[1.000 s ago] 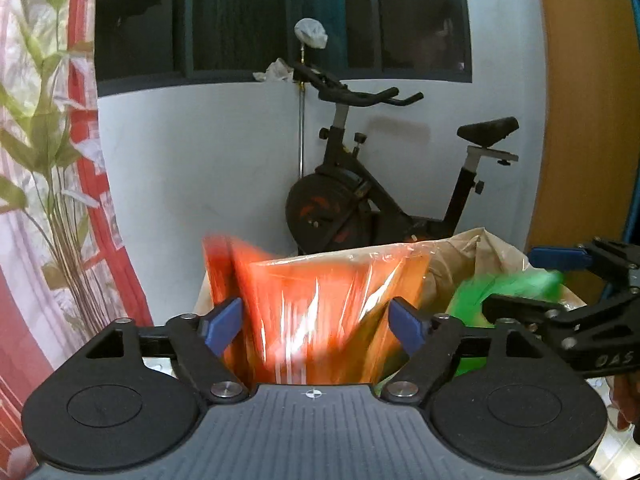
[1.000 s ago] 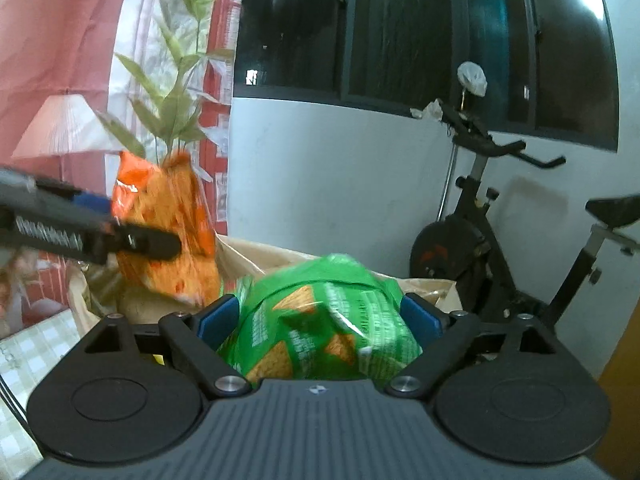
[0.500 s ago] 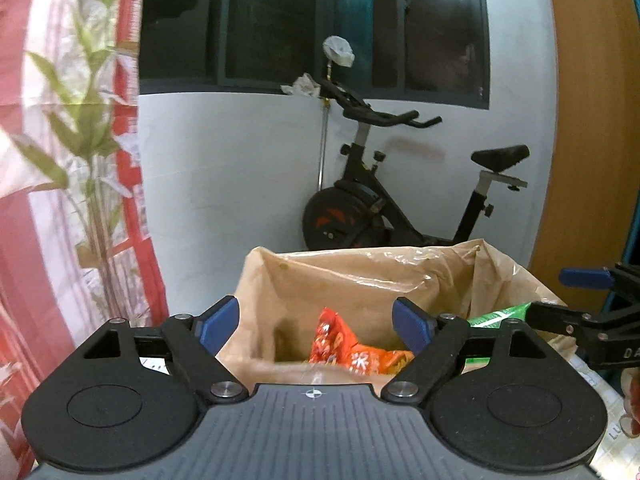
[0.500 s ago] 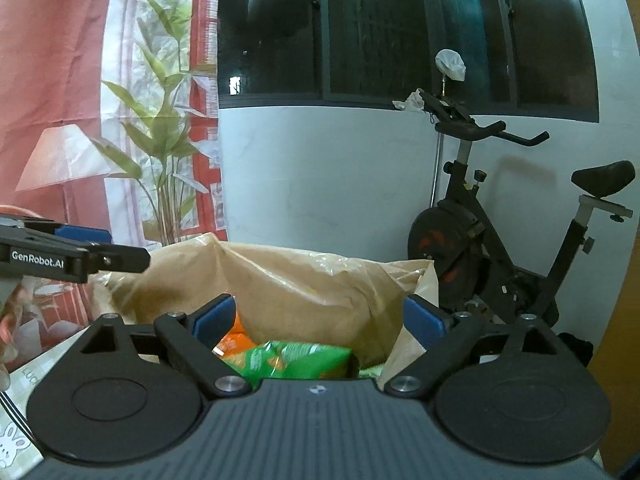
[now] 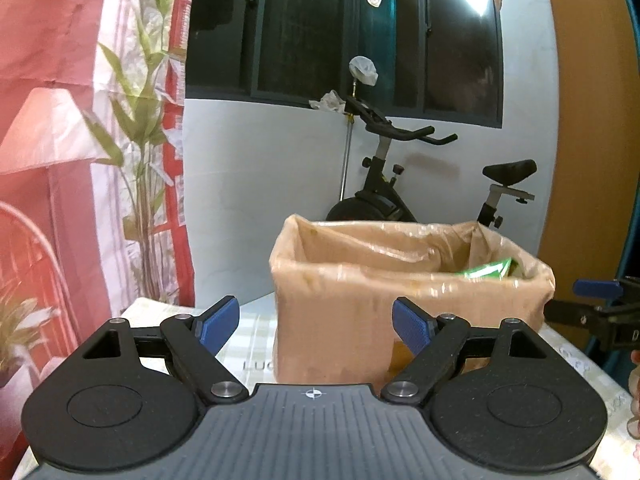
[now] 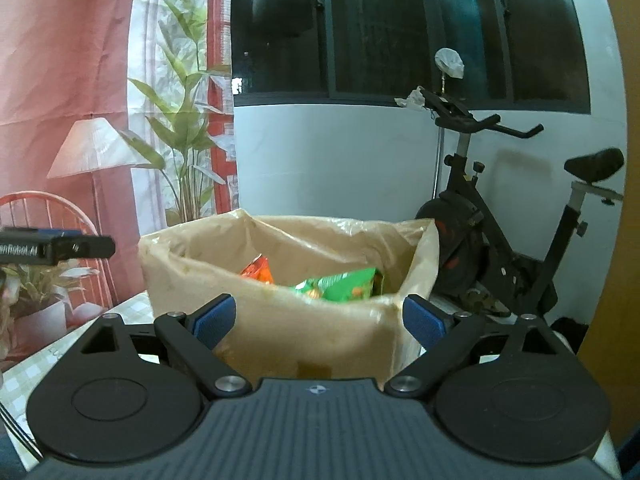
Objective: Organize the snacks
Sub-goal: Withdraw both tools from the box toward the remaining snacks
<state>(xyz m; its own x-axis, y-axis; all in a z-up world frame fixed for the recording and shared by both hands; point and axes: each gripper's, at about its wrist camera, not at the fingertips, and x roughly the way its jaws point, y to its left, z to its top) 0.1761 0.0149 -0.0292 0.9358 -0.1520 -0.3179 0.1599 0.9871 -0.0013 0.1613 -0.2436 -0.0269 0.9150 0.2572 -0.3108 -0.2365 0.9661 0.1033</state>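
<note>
A cardboard box lined with clear plastic [image 5: 344,304] stands on the table ahead of both grippers; it also shows in the right wrist view [image 6: 280,332]. Inside it lie a green snack bag [image 6: 340,284] and an orange snack bag [image 6: 256,270]. In the left wrist view only a tip of the green bag [image 5: 490,271] shows over the rim. My left gripper [image 5: 316,326] is open and empty, in front of the box. My right gripper [image 6: 318,316] is open and empty, also in front of the box. Each gripper shows at the edge of the other's view.
The table has a pale checked cloth [image 5: 248,344]. Behind the box stands a black exercise bike [image 5: 400,184] against a white wall. A red curtain with a plant print [image 6: 120,120] hangs at the left. A wooden panel [image 5: 588,160] is at the right.
One second ago each gripper held a bag over the box, left the orange, right the green. Both let go, the bags dropped in, and both grippers drew back from the box.
</note>
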